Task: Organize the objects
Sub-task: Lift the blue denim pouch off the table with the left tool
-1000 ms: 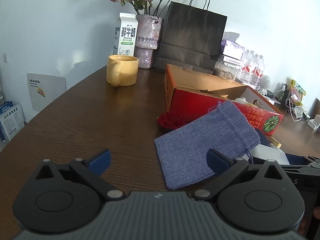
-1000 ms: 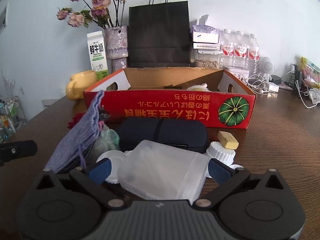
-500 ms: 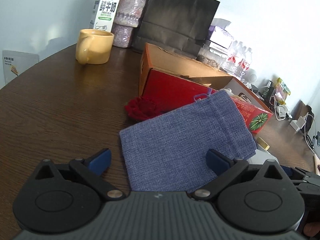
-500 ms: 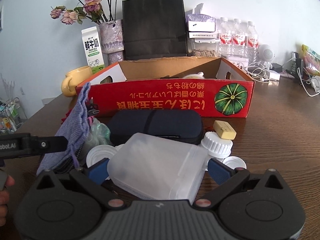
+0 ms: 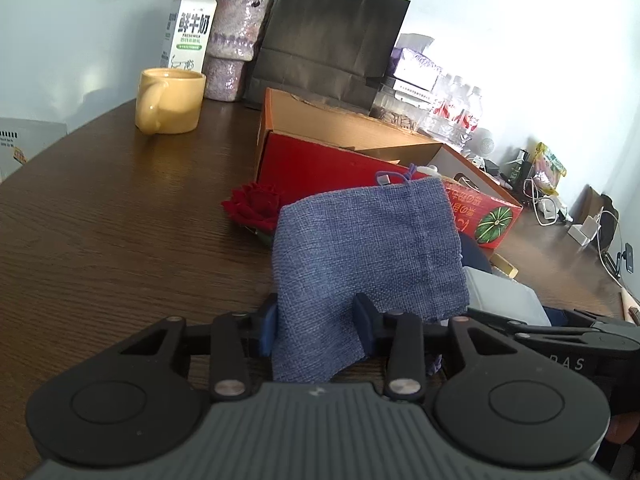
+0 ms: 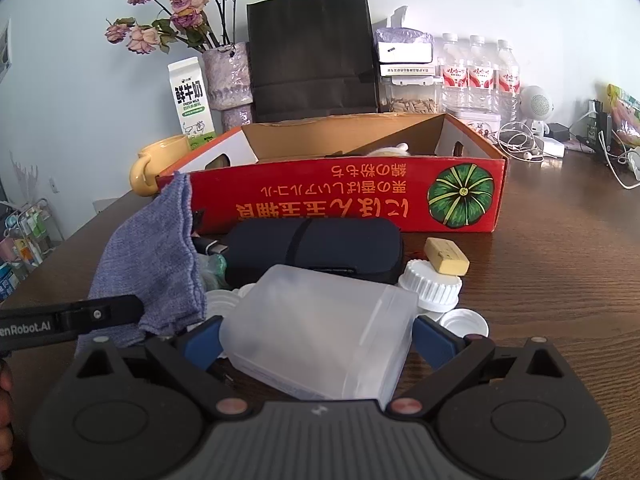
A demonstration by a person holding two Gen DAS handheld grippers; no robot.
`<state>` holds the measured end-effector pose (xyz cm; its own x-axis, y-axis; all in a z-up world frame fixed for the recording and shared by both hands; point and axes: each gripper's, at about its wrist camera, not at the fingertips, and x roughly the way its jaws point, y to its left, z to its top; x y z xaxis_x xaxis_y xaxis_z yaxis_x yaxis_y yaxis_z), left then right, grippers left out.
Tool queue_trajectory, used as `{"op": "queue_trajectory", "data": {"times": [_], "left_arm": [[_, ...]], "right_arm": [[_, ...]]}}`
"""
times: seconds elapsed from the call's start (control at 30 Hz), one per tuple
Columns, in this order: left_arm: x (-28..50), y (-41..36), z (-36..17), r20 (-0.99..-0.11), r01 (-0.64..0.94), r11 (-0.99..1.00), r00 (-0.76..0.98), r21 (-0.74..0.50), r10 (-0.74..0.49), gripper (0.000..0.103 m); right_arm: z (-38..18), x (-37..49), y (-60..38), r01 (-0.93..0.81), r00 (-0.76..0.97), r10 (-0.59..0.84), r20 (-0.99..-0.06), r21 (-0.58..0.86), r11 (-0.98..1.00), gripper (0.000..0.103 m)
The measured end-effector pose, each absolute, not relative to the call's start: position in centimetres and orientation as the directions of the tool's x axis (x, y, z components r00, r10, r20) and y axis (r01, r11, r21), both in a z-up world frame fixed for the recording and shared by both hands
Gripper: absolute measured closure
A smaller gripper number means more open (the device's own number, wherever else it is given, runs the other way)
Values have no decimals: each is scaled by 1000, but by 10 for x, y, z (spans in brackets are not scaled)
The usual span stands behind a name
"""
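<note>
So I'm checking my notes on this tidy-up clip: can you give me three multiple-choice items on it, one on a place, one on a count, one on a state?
1. Where does the yellow mug stand?
A. Inside the red box
B. On the table near the milk carton
C. On top of the black paper bag

2. How many red-labelled water bottles stand behind the red box?
A. One
B. Three
C. Six

3. What lies between the fingers of the left gripper?
A. The blue cloth pouch
B. The yellow mug
C. Nothing

Answers:
1. B: the mug sits on the brown table, just in front of the milk carton.
2. B: the right wrist view shows three in a row.
3. A: the closing jaws have the blue cloth pouch's near edge between them.
</note>
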<state>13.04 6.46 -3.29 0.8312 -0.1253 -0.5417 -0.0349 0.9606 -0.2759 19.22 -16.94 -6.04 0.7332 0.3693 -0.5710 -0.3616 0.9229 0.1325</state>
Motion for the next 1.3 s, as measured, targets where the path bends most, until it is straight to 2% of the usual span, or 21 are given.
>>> {"op": "queue_trajectory", "data": {"times": [0.17, 0.23, 0.27, 0.37, 0.5, 0.7, 0.83, 0.9, 0.97, 1.07, 1.13, 1.2, 1.3], "left_arm": [[125, 63, -29, -545, -45, 974, 834, -220, -85, 64], [123, 64, -29, -549, -41, 978, 832, -205, -80, 71], [122, 64, -28, -548, -33, 979, 832, -202, -85, 78], [117, 65, -26, -539, -26, 981, 838, -192, -83, 83], [116, 67, -26, -541, -36, 981, 838, -190, -74, 83], [118, 66, -26, -545, -41, 980, 836, -194, -73, 75], [119, 66, -27, -549, -40, 980, 832, -196, -75, 74], [119, 66, -27, -548, -45, 979, 833, -200, -74, 61], [119, 66, -26, -545, -48, 978, 835, -202, -72, 55], [122, 67, -26, -545, -45, 976, 835, -213, -80, 55], [123, 67, -26, -544, -48, 975, 835, -215, -79, 59], [123, 66, -27, -537, -35, 973, 838, -226, -95, 76], [121, 65, -26, -530, -29, 974, 842, -223, -96, 84]], "right_arm": [[-60, 191, -173, -372, 730, 381, -568, 137, 918, 4], [-60, 190, -174, -382, 728, 387, -566, 134, 914, 4], [-60, 190, -175, -387, 728, 389, -564, 130, 913, 4], [-60, 188, -176, -404, 725, 394, -565, 115, 907, 4], [-60, 188, -177, -428, 717, 401, -570, 93, 899, 4], [-61, 192, -170, -429, 711, 382, -591, 66, 901, 5], [-61, 193, -168, -419, 716, 372, -591, 62, 906, 5], [-62, 195, -168, -413, 717, 369, -591, 65, 908, 5], [-62, 195, -169, -413, 717, 371, -590, 68, 908, 5], [-61, 195, -170, -413, 716, 378, -586, 80, 907, 5], [-61, 195, -171, -416, 714, 383, -586, 85, 905, 5], [-61, 194, -170, -420, 713, 387, -585, 85, 903, 5], [-60, 194, -170, -424, 711, 390, -585, 86, 902, 5]]}}
